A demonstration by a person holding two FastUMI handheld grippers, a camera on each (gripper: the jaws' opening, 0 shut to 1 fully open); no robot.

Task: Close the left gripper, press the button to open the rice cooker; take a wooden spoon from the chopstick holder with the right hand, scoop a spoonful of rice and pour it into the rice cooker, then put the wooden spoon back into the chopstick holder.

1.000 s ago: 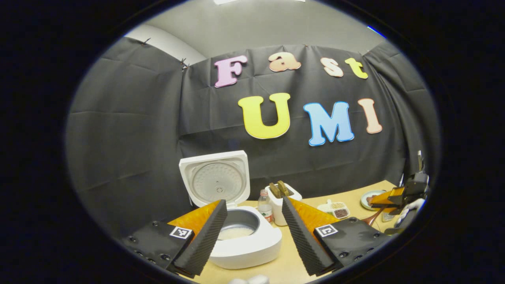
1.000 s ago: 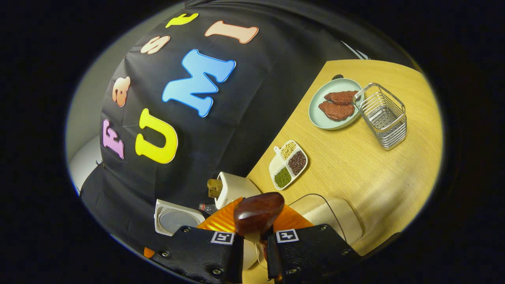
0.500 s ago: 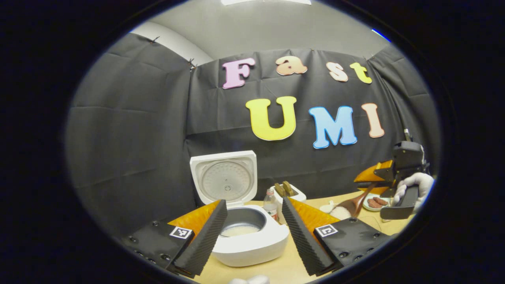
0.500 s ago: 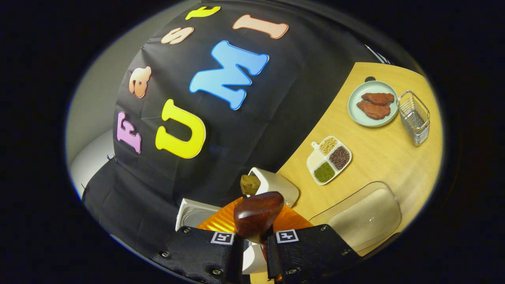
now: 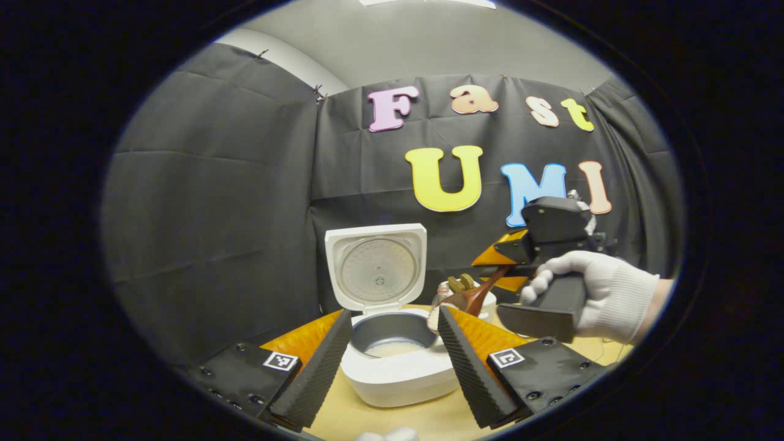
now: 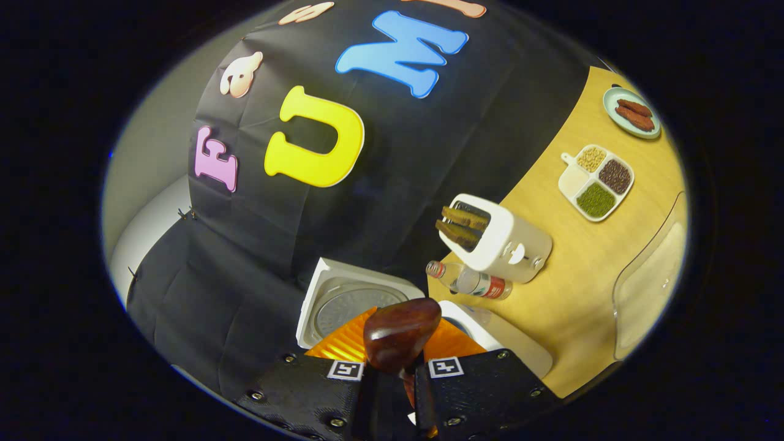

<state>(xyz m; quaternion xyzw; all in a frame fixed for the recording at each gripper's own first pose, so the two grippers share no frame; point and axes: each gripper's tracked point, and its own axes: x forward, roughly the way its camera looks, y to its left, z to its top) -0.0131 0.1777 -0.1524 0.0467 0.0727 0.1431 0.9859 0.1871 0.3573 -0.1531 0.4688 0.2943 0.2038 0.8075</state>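
The white rice cooker (image 5: 398, 373) stands open, its lid (image 5: 376, 266) upright and some rice in the grey pot (image 5: 392, 334). My left gripper (image 5: 392, 361) is open in front of it, one finger on either side of the pot. My right gripper (image 5: 520, 254), held by a gloved hand (image 5: 597, 294), is shut on the wooden spoon (image 5: 474, 297), whose bowl hangs at the cooker's right rim. In the right gripper view the spoon's dark handle end (image 6: 401, 331) sticks up between my right gripper's (image 6: 393, 383) shut fingers, above the lid (image 6: 349, 300).
Behind the cooker stand a white toaster (image 6: 505, 242) with two brown slices and a lying water bottle (image 6: 468, 280). Farther right on the wooden table (image 6: 569, 282) are a divided dish of beans (image 6: 595, 182), a plate of meat (image 6: 631, 112) and a clear rice container (image 6: 649, 288).
The right gripper has carried the spoon from the rice container leftward and up to the cooker's rim. The left gripper stays open in front of the cooker.
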